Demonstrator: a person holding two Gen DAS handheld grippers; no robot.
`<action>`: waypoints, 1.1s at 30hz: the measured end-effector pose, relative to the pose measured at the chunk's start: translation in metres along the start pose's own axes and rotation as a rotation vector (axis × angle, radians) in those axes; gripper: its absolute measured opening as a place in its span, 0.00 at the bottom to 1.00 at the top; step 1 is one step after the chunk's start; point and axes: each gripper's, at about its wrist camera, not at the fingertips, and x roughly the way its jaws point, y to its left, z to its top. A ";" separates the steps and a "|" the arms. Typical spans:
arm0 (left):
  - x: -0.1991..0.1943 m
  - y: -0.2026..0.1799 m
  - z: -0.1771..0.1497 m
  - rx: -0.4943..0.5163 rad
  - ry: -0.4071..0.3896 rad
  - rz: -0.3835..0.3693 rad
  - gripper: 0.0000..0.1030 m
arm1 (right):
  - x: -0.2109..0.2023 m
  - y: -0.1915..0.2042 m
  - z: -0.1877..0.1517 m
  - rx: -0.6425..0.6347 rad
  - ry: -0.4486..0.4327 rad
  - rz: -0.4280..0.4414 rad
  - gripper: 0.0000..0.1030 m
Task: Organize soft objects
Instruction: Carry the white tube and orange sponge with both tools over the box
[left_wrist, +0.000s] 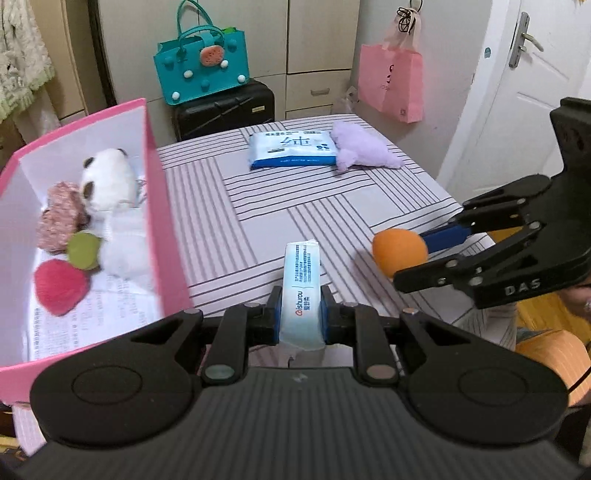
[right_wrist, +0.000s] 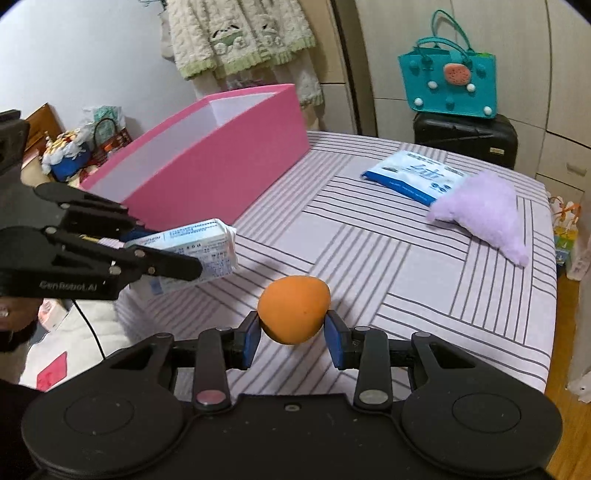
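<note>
My left gripper (left_wrist: 300, 320) is shut on a small white and blue tissue pack (left_wrist: 300, 291), held above the striped table near the pink box (left_wrist: 155, 206); the pack also shows in the right wrist view (right_wrist: 195, 251). My right gripper (right_wrist: 292, 334) is shut on an orange soft ball (right_wrist: 293, 308), held above the table's near part; it also shows in the left wrist view (left_wrist: 400, 252). The pink box (right_wrist: 221, 162) holds a white plush (left_wrist: 107, 177), a red puff (left_wrist: 61, 286), a green puff (left_wrist: 84, 249) and a pinkish cloth (left_wrist: 61, 218).
A large wet-wipes pack (left_wrist: 291, 149) and a purple plush (left_wrist: 364, 149) lie at the far side of the striped table (left_wrist: 295, 206). A teal bag (left_wrist: 203, 66) sits on a black suitcase (left_wrist: 225, 109) behind it. A pink paper bag (left_wrist: 391, 81) hangs beside a white door.
</note>
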 end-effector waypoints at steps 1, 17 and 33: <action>-0.005 0.002 -0.001 -0.001 -0.001 0.001 0.18 | -0.002 0.004 0.001 -0.007 0.004 0.004 0.41; -0.096 0.013 -0.003 -0.008 -0.012 -0.119 0.18 | -0.040 0.079 0.038 -0.139 0.012 0.070 0.41; -0.123 0.102 0.025 -0.058 -0.079 0.078 0.18 | -0.015 0.123 0.128 -0.339 -0.088 0.091 0.41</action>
